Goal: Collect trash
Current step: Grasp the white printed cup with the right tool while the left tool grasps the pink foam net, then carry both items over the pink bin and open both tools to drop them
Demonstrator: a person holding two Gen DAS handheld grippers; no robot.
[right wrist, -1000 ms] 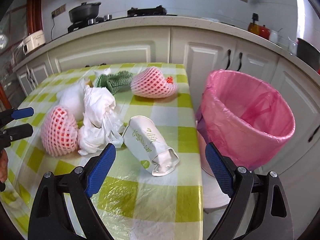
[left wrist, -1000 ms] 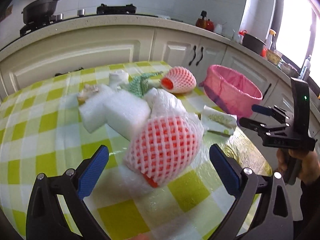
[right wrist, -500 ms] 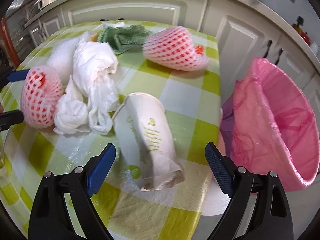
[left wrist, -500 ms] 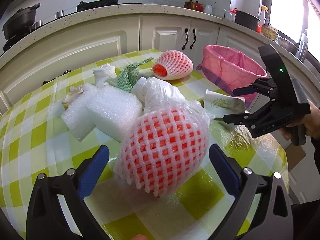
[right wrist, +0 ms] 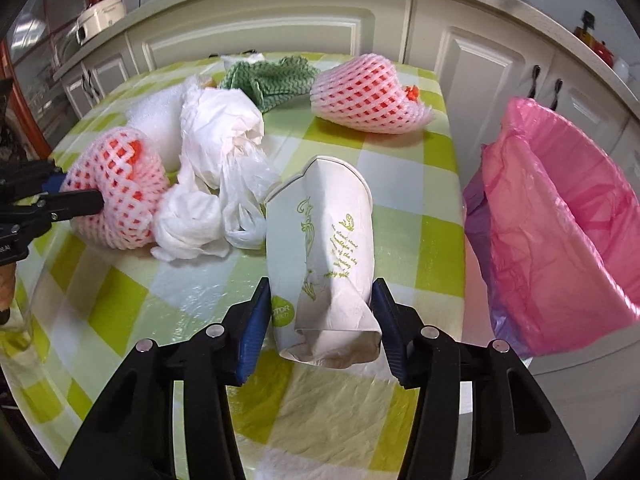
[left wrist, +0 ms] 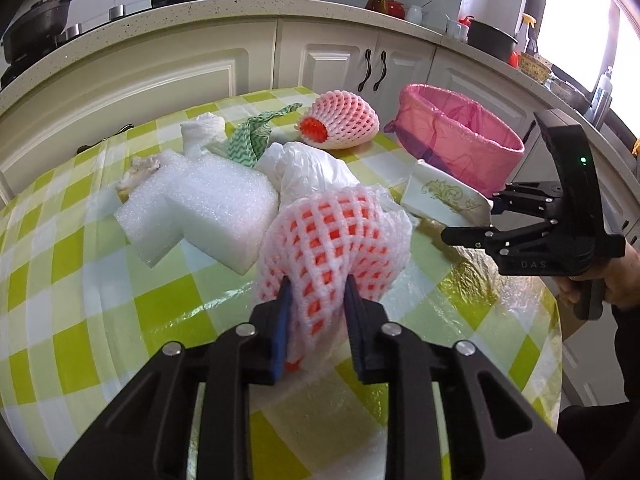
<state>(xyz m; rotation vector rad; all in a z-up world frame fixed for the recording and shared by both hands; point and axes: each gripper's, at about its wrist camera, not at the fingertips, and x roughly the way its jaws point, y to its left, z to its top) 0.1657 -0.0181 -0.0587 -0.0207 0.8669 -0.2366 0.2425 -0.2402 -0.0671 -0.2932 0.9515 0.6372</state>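
Near foam net: the pink fruit sleeve (left wrist: 334,240) with orange showing through sits on the checked tablecloth (left wrist: 80,300), pinched in at its near end, its far side against the white plastic bag (left wrist: 308,170).
Left gripper: the left gripper (left wrist: 316,300) is clamped on that net, blue pads pressing in from both sides; the right wrist view catches it side-on at the table's left edge (right wrist: 76,194).
Paper cup: the crushed white cup (right wrist: 324,256) with green print lies on its side, flattened base toward the camera, open mouth pointing away.
Right gripper: the right gripper (right wrist: 320,320) straddles the cup's crumpled end, both pads touching its sides, grasping it.
Bin: the pink-lined trash bin (right wrist: 560,220) stands off the table's right edge, just beside the cup.
Second foam net: another pink sleeve (right wrist: 368,94) rests at the far end of the table, near the bin.
Other litter: white foam blocks (left wrist: 204,208), a green zigzag cloth (right wrist: 268,78) and a wadded tissue (right wrist: 188,216) cluster mid-table.
Backdrop: cream cabinets (left wrist: 332,64) and a speckled counter (left wrist: 160,20) carrying a black pot (left wrist: 36,28).
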